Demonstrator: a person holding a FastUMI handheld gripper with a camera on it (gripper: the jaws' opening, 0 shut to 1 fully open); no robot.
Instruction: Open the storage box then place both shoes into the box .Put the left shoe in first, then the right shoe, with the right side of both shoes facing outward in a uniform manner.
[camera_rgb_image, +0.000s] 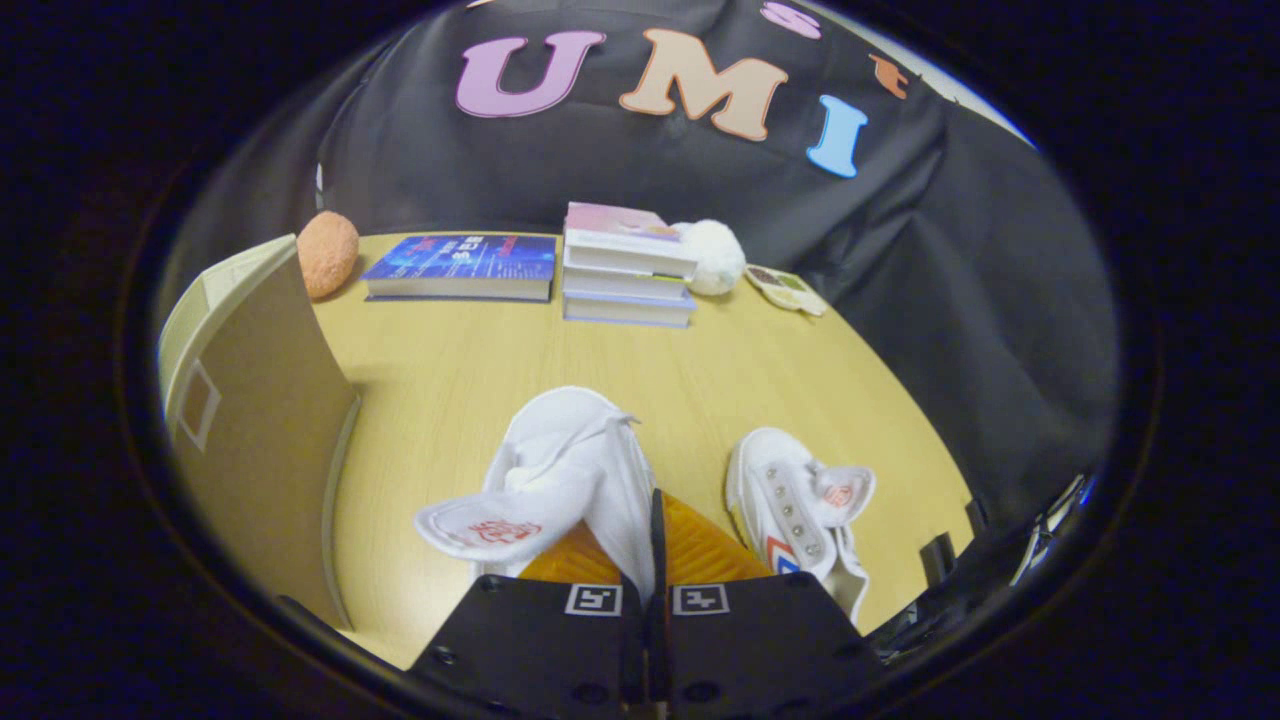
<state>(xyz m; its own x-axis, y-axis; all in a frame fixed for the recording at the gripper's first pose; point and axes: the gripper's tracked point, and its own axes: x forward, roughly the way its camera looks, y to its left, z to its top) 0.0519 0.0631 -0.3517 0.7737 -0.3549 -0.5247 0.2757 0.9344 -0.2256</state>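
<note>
Two white shoes on a wooden table (480, 370). One shoe (560, 480): gripped by its side wall between the nearly closed fingers of the gripper (655, 545), tongue flopped outward. Second shoe (800, 510): lying on the table just right of the fingers. Storage box (250, 400): standing at left, near the held shoe. Books (625, 265): stacked beyond, at the table's far edge.

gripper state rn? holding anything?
Tongs: closed on the white shoe, pinching its side wall, lifted above the table.
</note>
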